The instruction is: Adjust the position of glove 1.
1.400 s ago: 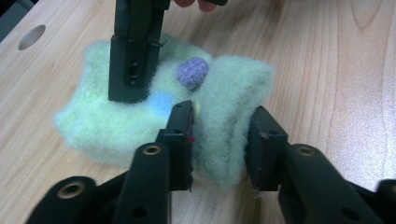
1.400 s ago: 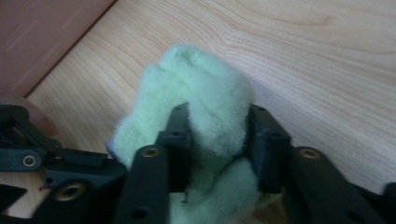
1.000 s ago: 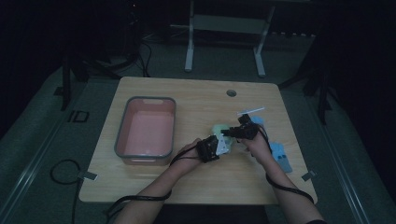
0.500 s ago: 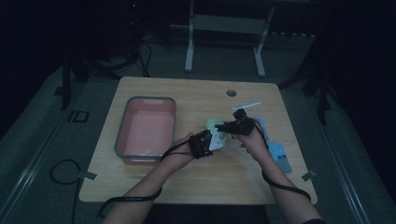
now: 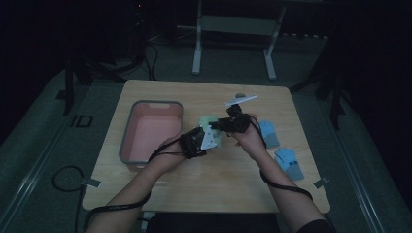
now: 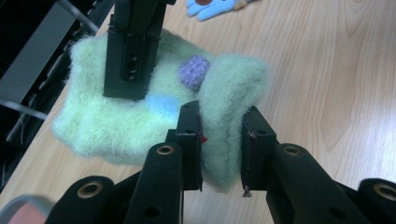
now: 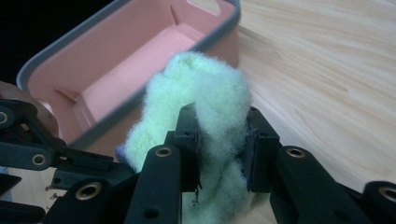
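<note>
A fuzzy pale green sock (image 6: 140,112) with a purple patch and a blue patch hangs stretched between both grippers above the wooden table (image 5: 214,179). My left gripper (image 6: 220,149) is shut on one bunched end of it. My right gripper (image 7: 220,149) is shut on the other end (image 7: 215,107). In the high view the sock (image 5: 212,123) sits between the left gripper (image 5: 206,138) and the right gripper (image 5: 228,122), just right of the pink bin (image 5: 151,136).
The pink bin with a grey rim (image 7: 116,60) lies close behind the sock in the right gripper view. Two blue socks (image 5: 268,133) (image 5: 289,162) lie on the table's right side. A pale flat strip (image 5: 241,100) rests near the far edge.
Both hands have lifted the green sock off the table and carried it up and slightly toward the far side. The grips on both ends look unchanged.
</note>
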`<state>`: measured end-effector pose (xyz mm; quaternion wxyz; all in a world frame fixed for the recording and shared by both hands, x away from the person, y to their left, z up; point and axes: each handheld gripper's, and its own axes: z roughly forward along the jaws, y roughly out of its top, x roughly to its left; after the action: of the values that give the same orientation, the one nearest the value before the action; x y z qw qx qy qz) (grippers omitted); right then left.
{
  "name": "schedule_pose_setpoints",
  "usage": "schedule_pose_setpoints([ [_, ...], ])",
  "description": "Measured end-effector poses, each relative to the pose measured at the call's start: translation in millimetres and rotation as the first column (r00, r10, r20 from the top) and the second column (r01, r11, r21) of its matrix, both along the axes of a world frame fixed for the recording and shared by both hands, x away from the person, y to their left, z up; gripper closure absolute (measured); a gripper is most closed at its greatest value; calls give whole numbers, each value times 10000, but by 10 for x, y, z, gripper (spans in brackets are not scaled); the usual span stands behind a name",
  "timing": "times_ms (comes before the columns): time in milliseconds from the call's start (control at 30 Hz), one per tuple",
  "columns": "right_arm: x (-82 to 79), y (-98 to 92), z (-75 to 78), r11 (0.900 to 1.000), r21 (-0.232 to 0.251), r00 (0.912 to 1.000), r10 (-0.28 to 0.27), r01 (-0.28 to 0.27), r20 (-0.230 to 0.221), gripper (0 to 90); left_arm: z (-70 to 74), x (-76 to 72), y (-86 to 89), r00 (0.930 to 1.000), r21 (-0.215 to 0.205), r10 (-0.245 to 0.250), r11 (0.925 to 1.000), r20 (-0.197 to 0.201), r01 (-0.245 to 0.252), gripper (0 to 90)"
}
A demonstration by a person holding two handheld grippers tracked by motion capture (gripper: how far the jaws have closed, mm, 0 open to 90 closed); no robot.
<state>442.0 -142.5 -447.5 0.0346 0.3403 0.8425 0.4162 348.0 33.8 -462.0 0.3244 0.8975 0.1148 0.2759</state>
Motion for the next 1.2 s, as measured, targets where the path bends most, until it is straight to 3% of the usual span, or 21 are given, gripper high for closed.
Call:
schedule_pose_setpoints([
  [267,22,396,130,9984,29,9984,566,-566,91,715,106,-33,311,9998,140,203,9997,-35,-202,735],
  [633,-7,896,184,9938,-59,9935,1113,-1112,227,715,156,-114,762,9980,385,627,9973,-78,-623,734],
  [767,-16,1093,188,9918,-83,9916,1275,-1273,232,715,156,-134,932,9971,568,756,9956,-96,-749,735],
  [967,-26,1376,169,9889,-14,9887,1486,-1487,209,715,124,-151,1202,9961,511,867,9950,-165,-857,734],
  [1200,-23,1696,67,9865,-37,9865,1635,-1635,43,715,34,-157,1500,9956,637,875,9943,-335,-852,734],
])
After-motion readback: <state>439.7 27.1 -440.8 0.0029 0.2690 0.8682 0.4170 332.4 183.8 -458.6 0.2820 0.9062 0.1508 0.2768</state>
